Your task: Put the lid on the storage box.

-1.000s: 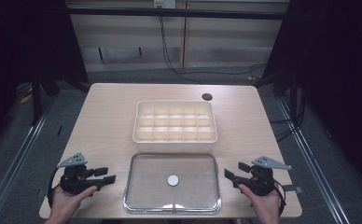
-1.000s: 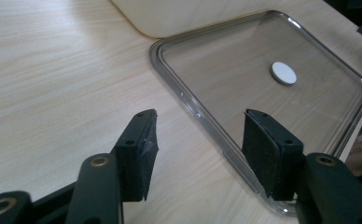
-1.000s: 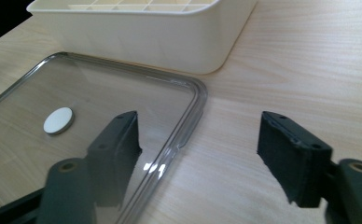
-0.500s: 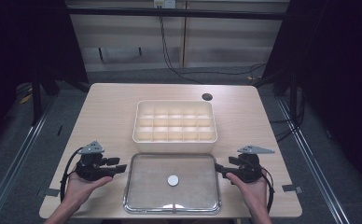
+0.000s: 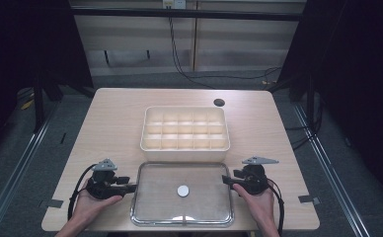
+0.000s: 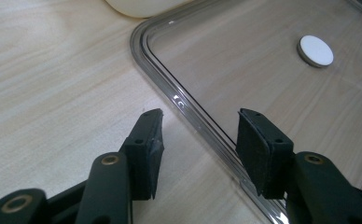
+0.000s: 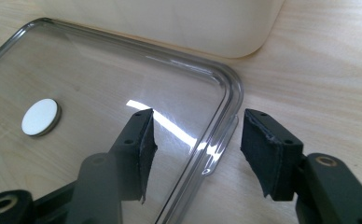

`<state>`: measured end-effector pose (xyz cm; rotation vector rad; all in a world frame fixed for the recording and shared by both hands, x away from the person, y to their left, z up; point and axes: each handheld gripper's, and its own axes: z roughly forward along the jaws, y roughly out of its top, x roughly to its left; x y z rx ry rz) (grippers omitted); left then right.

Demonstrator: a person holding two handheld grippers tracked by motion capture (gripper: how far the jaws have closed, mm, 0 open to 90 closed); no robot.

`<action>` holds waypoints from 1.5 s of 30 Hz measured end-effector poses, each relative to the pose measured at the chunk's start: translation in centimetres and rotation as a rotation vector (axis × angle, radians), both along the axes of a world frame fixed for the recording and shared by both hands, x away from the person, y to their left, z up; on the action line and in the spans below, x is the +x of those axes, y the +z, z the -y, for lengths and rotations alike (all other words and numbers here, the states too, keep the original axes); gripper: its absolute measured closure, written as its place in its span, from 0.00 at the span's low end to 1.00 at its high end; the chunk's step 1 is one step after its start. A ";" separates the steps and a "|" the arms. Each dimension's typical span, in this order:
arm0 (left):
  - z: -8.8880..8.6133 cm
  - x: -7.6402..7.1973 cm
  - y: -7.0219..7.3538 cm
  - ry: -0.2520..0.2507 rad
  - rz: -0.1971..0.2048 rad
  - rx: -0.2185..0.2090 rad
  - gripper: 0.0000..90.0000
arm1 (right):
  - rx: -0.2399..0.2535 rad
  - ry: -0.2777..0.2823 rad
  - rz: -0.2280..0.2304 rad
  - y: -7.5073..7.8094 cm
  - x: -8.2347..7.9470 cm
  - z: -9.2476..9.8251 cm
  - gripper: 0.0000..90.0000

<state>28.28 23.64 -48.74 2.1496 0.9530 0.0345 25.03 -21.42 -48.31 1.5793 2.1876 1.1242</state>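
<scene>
Both hand-held grippers, left point(image 5: 130, 187) and right point(image 5: 227, 179), have been closing, straddling the clear lid's point(image 5: 182, 217) edges, not yet gripping; lifting onto the compartment box point(image 5: 185, 145) remains

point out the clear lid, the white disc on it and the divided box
clear lid point(image 5: 145, 217), high view, on its bare left part near the front rim
white disc point(image 5: 183, 190), high view, on the middle of the disc
divided box point(image 5: 185, 144), high view, on its front outer wall
</scene>
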 end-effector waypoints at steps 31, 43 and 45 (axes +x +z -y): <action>1.5 -0.1 -0.6 -0.074 -0.032 0.008 0.69 | 0.134 -0.072 -0.050 -1.9 0.4 0.2 0.47; 1.5 -0.3 -0.7 -0.062 -0.032 0.003 0.68 | 0.308 -0.132 -0.111 -2.4 0.3 1.7 0.56; 1.5 -0.2 -0.7 -0.062 -0.033 0.003 0.68 | 0.317 -0.137 -0.111 -2.4 0.3 1.8 0.56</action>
